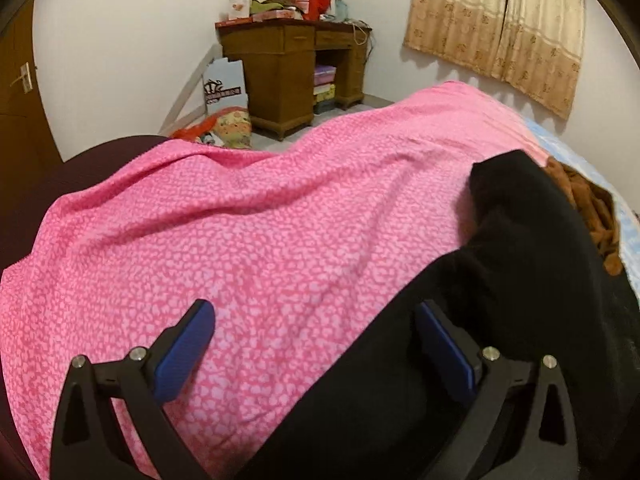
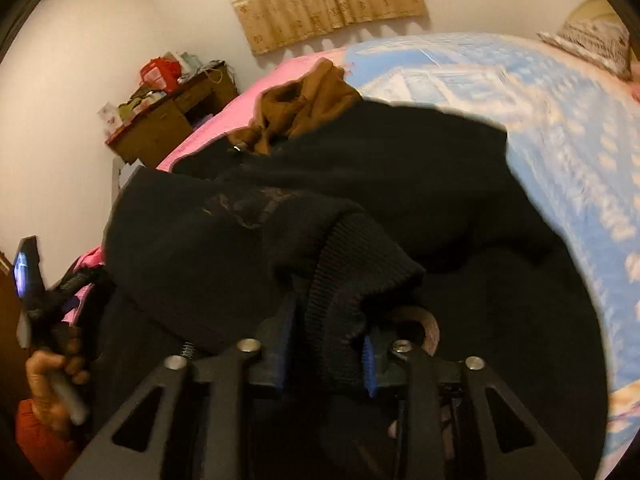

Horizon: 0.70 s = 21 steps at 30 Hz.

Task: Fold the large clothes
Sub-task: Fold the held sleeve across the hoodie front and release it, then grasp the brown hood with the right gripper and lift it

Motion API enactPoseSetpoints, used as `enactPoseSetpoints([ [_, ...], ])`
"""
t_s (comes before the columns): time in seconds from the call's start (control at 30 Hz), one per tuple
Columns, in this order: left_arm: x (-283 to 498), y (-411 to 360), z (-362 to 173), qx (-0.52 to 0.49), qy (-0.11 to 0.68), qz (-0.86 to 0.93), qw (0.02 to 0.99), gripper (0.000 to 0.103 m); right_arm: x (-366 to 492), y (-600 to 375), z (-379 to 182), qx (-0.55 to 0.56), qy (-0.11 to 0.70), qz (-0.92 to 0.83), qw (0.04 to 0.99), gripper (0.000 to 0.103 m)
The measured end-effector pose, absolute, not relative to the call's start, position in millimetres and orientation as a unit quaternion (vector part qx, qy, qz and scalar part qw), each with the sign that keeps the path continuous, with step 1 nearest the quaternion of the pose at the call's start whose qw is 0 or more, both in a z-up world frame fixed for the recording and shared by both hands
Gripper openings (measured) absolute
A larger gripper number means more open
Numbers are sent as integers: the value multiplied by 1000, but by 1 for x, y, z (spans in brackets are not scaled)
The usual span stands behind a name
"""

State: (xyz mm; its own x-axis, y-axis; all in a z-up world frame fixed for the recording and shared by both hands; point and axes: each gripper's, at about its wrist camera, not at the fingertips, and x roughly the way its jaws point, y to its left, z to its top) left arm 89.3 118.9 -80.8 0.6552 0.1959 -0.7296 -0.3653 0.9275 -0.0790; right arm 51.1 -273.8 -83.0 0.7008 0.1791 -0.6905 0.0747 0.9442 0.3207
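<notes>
A large black garment (image 2: 360,184) lies spread on the bed; it also fills the right of the left wrist view (image 1: 500,280). My right gripper (image 2: 326,348) is shut on a ribbed black hem (image 2: 340,280) of the garment, bunched between the blue pads. My left gripper (image 1: 316,340) is open and empty, hovering over the pink sheet (image 1: 240,220) with its right finger over the black garment's edge. The left gripper and the hand holding it show at the left of the right wrist view (image 2: 48,304). A brown garment (image 2: 304,100) lies crumpled beyond the black one.
A blue patterned bedcover (image 2: 540,128) covers the bed's right part, with a pillow (image 2: 588,40) at the far end. A wooden desk (image 1: 288,68) piled with boxes stands against the far wall. A curtain (image 1: 500,28) hangs on the wall. A door (image 1: 20,92) is at left.
</notes>
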Motion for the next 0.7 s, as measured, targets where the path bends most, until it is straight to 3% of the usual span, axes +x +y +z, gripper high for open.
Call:
enactPoseSetpoints([
  [0.1, 81, 116, -66, -99, 362, 138, 917, 102, 41, -293, -83, 224, 376, 35, 898, 59],
  [0.13, 79, 113, -60, -92, 355, 133, 921, 102, 37, -298, -80, 242, 376, 41, 894, 61],
  [0.3, 75, 81, -26, -47, 307, 83, 947, 102, 3, -322, -53, 279, 332, 20, 901, 61],
  [0.5, 109, 43, -29, -35, 326, 61, 943, 102, 14, -280, -5, 182, 301, 62, 934, 61],
  [0.7, 126, 50, -61, -47, 366, 102, 924, 103, 64, -258, -54, 160, 365, 78, 914, 61],
])
